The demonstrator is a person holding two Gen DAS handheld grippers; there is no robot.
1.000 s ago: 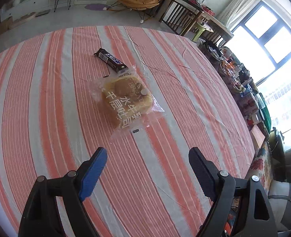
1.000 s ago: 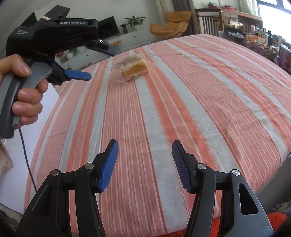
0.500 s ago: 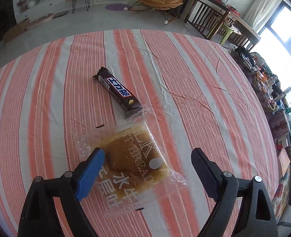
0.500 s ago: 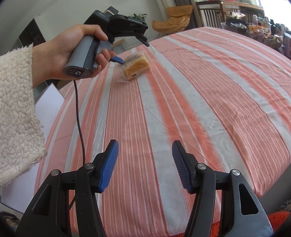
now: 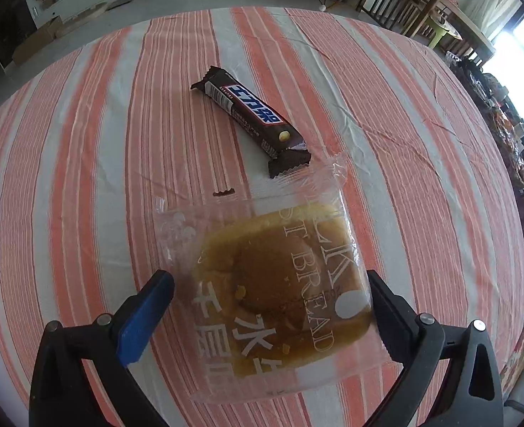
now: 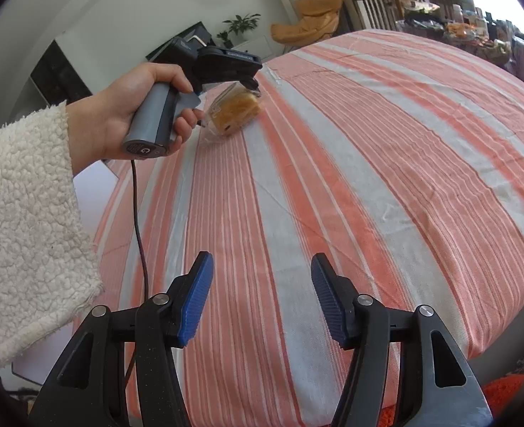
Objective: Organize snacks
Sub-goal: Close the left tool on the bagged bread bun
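The left gripper (image 5: pixel 267 315), fingers spread, is straddling the bread (image 5: pixel 279 284) low in the frame. Only this view is showing the bar (image 5: pixel 251 117) above. The right gripper (image 6: pixel 260 302) is hanging spread over the striped cloth (image 6: pixel 386 163).

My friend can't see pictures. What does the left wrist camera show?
The open left gripper sits around a bagged bread on a striped tablecloth. A chocolate bar lies just beyond, its end touching the bag.
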